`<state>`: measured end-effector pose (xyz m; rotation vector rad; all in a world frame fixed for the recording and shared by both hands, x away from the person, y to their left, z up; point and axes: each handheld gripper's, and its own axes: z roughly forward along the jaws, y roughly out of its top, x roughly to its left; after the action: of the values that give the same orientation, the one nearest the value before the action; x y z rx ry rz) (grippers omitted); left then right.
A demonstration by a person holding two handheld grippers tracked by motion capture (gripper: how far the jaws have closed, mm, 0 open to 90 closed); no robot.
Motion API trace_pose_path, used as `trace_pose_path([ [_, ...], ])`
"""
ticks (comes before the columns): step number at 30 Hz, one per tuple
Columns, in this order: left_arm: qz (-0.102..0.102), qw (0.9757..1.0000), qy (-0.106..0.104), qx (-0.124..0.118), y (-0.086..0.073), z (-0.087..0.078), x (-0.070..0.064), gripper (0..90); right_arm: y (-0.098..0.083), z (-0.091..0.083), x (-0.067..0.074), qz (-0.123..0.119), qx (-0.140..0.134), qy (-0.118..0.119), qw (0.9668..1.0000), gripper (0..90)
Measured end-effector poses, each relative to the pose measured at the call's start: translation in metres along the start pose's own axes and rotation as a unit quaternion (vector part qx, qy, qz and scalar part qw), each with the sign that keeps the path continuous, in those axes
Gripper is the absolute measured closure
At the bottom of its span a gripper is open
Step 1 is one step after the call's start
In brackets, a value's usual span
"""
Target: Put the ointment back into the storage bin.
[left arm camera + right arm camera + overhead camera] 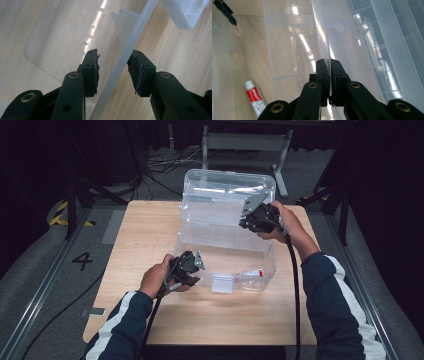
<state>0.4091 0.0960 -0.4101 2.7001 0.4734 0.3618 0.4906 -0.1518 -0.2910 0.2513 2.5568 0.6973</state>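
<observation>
Clear plastic storage box [226, 262] sits mid-frame on the wooden surface [135, 225] in the high view, its hinged lid [227, 195] swung up and standing near vertical along the far side, toward the upper centre. A small red-and-white tube [255, 99] lies inside on the box floor, at lower left of the right gripper view. My right tool [257, 217] is up at the lid's right end; in the right gripper view its jaws are clenched on the thin edge of the lid, pads pressed flat either side of the clear plastic [329, 75]. My left tool [186, 270] is at the box's near-left corner in the high view. In the left gripper view its jaws straddle the box rim [125, 60], one inside and one outside, with daylight between each pad and the plastic, so I read it as released, not gripping. Judgement: the step in hand is swinging the lid, right side doing the work, left side standing by to steady the base. I cannot tell from this moment whether the lid is going up or coming down. Next move calls for a slow arc about the hinge, keeping the pinch square so the thin edge does not slip, and the left jaws either closing on the rim or clearing it before the lid arrives.
</observation>
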Motion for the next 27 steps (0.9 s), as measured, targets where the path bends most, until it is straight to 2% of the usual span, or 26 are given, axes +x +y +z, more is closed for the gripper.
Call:
trace_pose_path([
  [5,-0.004,1.0,0.001,0.0,0.0,0.0,-0.001,60.5,-0.005,-0.004,0.009,0.013,-0.01,-0.003,0.9999,86.3],
  [10,-0.011,0.9999,0.005,-0.001,0.0,-0.001,-0.005,60.7,-0.007,-0.005,0.015,0.004,-0.017,-0.013,0.9998,86.0],
  [13,-0.014,0.9999,0.007,0.001,0.0,-0.002,-0.009,60.8,-0.004,-0.003,0.014,-0.003,-0.012,-0.015,0.9998,85.1],
  [18,-0.023,0.9996,0.014,-0.003,0.0,-0.002,-0.013,59.7,-0.001,0.0,0.01,0.005,-0.015,-0.005,0.9999,84.2],
  [27,-0.015,0.9997,0.018,-0.003,0.0,-0.002,-0.013,58.5,-0.004,-0.007,0.025,-0.009,-0.016,-0.018,0.9997,84.3],
])
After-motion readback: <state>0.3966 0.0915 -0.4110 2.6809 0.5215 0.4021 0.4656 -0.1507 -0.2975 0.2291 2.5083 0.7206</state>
